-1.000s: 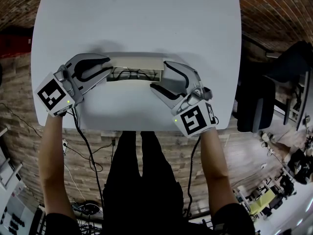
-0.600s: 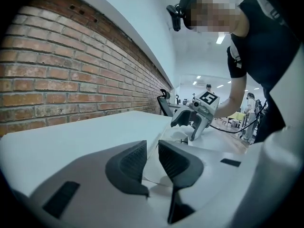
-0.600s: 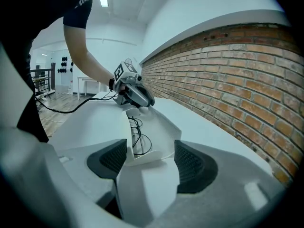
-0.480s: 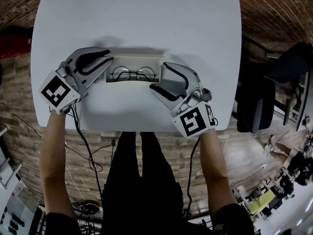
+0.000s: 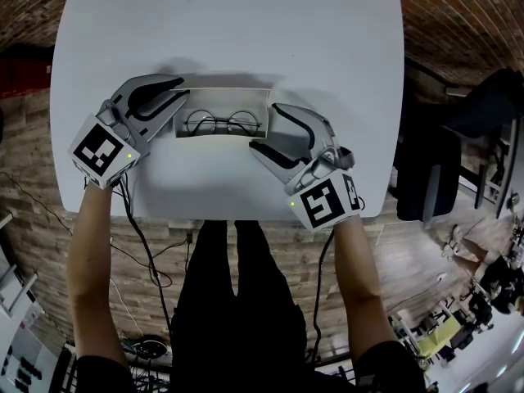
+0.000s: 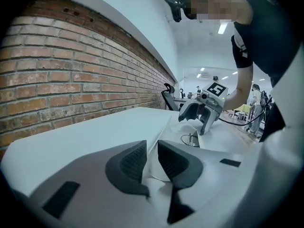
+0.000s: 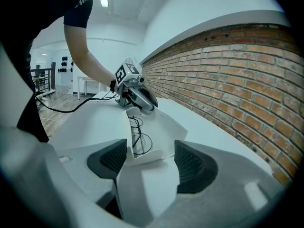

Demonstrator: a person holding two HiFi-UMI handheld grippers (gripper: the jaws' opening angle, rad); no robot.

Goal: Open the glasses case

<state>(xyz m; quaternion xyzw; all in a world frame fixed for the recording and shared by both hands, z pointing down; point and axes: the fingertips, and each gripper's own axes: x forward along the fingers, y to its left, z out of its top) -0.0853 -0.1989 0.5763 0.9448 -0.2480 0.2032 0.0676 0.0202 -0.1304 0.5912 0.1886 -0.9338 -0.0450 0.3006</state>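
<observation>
Left gripper (image 5: 180, 93) jaws, just been closing, pinch the lid (image 6: 161, 132) of the glasses case (image 5: 223, 99) mid-table. Right gripper (image 5: 266, 128) gapes astride its end. I fear the thin lid slipping free and snapping shut.

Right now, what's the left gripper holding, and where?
The left gripper, jaws just closing further, pinches the white rectangular glasses case by the end of its lid.

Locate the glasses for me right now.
Head view: the glasses lie inside the open case on the table, between the left gripper and the right gripper.
</observation>
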